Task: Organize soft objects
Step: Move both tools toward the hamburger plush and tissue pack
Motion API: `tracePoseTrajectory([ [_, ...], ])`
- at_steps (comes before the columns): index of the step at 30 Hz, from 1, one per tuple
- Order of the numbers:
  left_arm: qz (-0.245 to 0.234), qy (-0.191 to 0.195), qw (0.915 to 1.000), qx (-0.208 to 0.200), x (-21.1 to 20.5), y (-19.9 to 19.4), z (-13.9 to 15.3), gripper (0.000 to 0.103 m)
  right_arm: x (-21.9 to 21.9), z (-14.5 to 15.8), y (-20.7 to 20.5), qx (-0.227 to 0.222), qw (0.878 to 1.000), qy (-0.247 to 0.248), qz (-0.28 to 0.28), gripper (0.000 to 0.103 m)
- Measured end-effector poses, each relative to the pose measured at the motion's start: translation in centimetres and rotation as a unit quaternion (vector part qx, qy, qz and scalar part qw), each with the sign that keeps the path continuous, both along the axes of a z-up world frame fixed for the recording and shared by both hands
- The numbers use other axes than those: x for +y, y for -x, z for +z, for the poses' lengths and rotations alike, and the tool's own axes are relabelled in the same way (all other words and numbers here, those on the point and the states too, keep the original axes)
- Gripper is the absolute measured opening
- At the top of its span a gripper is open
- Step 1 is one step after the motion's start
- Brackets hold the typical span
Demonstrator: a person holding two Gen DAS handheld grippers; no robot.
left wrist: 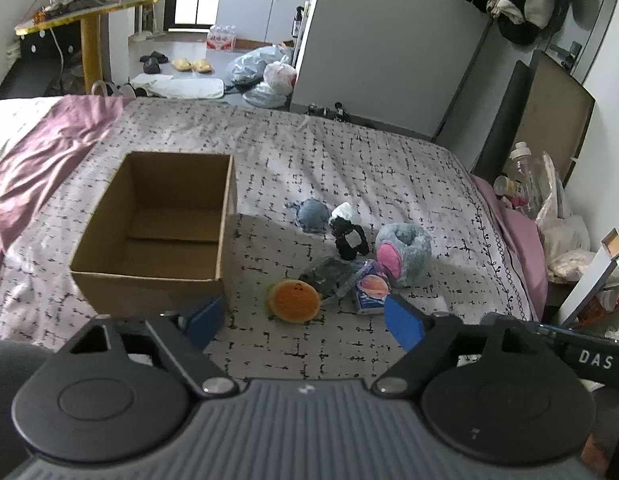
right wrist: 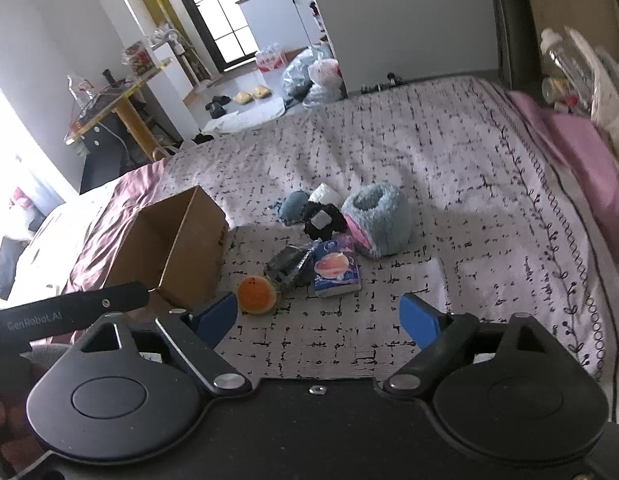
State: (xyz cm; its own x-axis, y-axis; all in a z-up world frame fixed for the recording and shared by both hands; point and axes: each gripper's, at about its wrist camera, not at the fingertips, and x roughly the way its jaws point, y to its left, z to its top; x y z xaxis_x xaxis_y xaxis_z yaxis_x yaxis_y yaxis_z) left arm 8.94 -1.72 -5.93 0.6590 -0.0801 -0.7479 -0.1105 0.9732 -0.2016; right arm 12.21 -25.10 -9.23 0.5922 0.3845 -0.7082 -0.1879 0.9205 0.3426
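An empty cardboard box (left wrist: 157, 224) (right wrist: 177, 248) stands open on the patterned bed. To its right lies a cluster of soft items: an orange round plush (left wrist: 295, 301) (right wrist: 256, 294), a dark plastic-wrapped item (left wrist: 329, 278) (right wrist: 287, 262), a tissue pack (left wrist: 371, 290) (right wrist: 335, 270), a black-and-white plush (left wrist: 347, 232) (right wrist: 321, 220), a small blue-grey plush (left wrist: 311, 214) (right wrist: 291, 204), and a grey-blue fuzzy plush with pink (left wrist: 403, 254) (right wrist: 379, 220). My left gripper (left wrist: 305, 326) is open and empty, just short of the orange plush. My right gripper (right wrist: 319, 318) is open and empty, near the tissue pack.
A purple sheet (left wrist: 41, 160) lies left of the box. The bed's right edge has a pink pillow (right wrist: 581, 160) and a cluttered nightstand with bottles and bags (left wrist: 549, 208). Beyond the bed's far edge are bags (left wrist: 265, 74) and shoes on the floor.
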Motion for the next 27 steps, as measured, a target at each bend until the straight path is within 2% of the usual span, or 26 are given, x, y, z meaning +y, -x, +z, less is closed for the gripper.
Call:
tracePoseTrajectory([
  [5, 0.005, 0.005, 0.9999, 0.01, -0.3, -1.6, -1.6, 0.072, 0.5, -1.3, -1.8, 0.016, 1.0, -0.002, -0.002, 0.075],
  [9, 0.012, 0.011, 0.9996, 0.022, -0.4, -3.0, -2.9, 0.065, 0.9, -2.1, -3.3, 0.032, 0.999, 0.002, 0.005, 0.075],
  [19, 0.032, 0.018, 0.998, 0.051, -1.3, -5.7, -5.8, 0.061, 1.4, -3.9, -7.2, 0.071, 0.997, 0.02, 0.018, 0.075],
  [24, 0.047, 0.016, 0.9968, 0.063, -1.6, -6.9, -7.7, 0.061, 1.4, -5.3, -8.5, 0.076, 0.997, 0.011, 0.023, 0.075],
  [27, 0.052, 0.008, 0.9955, 0.079, -1.7, -7.6, -9.1, 0.061, 1.3, -6.8, -9.2, 0.094, 0.995, 0.001, 0.021, 0.073],
])
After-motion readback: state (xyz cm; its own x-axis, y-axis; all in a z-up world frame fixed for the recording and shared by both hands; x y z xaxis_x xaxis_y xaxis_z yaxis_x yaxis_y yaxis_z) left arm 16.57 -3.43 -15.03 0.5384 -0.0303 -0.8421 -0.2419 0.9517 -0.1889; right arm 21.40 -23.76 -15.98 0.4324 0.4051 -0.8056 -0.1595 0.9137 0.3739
